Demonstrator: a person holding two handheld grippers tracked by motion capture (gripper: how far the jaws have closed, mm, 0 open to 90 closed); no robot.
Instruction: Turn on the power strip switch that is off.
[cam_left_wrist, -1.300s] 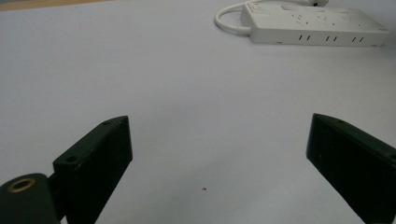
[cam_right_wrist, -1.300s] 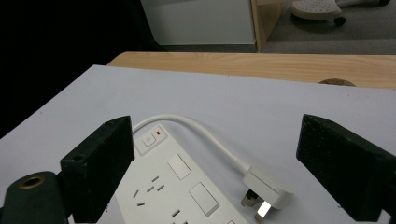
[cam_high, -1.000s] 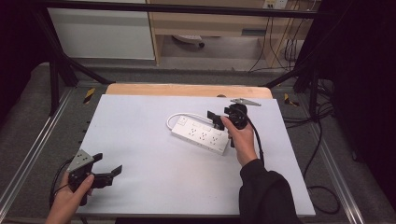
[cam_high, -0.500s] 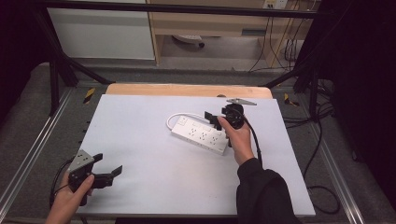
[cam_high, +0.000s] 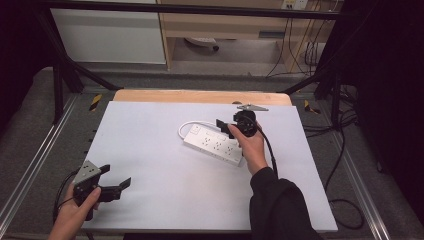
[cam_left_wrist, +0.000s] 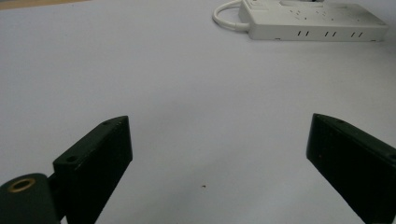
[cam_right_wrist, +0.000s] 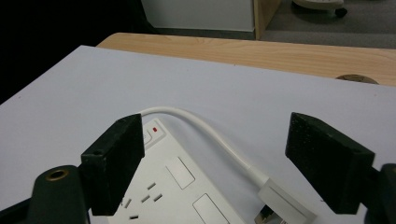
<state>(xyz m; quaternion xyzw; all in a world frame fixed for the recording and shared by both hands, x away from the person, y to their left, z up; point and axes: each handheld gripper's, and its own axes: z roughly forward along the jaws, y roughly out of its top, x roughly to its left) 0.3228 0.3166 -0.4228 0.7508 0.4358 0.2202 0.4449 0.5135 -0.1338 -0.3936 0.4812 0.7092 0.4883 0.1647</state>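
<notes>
The white power strip (cam_high: 214, 145) lies flat near the middle of the white table (cam_high: 150, 150), its long axis slanting from upper left to lower right in the high view, the switch end farthest from the person. From that end its short white cable (cam_right_wrist: 205, 128) loops round and comes back to a flat plug (cam_right_wrist: 282, 203) resting just beside the strip. The right gripper (cam_high: 227, 128) hovers right over this end, and in the right gripper view the cable and plug sit in the gap between the jaws, towards the right-hand one, with the strip's switch by the left one. Those jaws have just been closing a little yet stand well spread, pressing on nothing. I judge the plug to be the thing sought, just below and ahead of the fingertips. The left gripper (cam_high: 116, 184) rests well apart at the near left corner, jaws wide over bare table, so the right hand is much the nearer.
</notes>
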